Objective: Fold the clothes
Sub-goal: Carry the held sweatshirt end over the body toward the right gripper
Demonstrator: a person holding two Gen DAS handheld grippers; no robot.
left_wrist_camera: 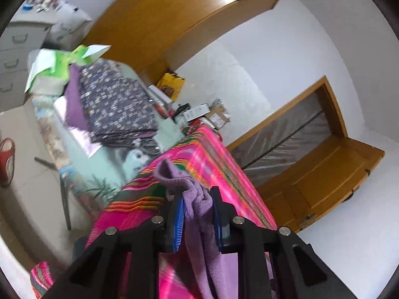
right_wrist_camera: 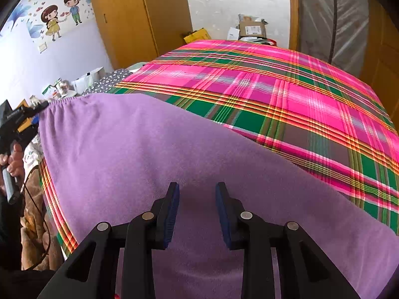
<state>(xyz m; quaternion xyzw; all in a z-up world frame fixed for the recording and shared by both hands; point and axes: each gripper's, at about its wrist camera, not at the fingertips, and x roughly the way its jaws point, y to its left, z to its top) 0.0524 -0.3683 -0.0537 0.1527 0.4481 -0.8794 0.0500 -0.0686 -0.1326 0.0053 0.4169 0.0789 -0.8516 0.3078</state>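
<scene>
A purple fleece garment (right_wrist_camera: 139, 154) lies spread over the pink and green plaid bed cover (right_wrist_camera: 274, 92). My left gripper (left_wrist_camera: 198, 194) is shut on a bunched corner of the purple garment (left_wrist_camera: 197, 199), which hangs down between its blue pads. The left gripper also shows at the far left of the right wrist view (right_wrist_camera: 37, 111), holding the garment's gathered edge. My right gripper (right_wrist_camera: 197, 189) is open just above the garment, with nothing between its blue pads (right_wrist_camera: 172, 206).
A stack of folded clothes (left_wrist_camera: 117, 107) lies on a side table to the left of the bed. Boxes and packages (right_wrist_camera: 251, 28) sit past the bed's far end. A wooden wardrobe (right_wrist_camera: 129, 17) and a wooden door frame (right_wrist_camera: 294, 12) stand behind.
</scene>
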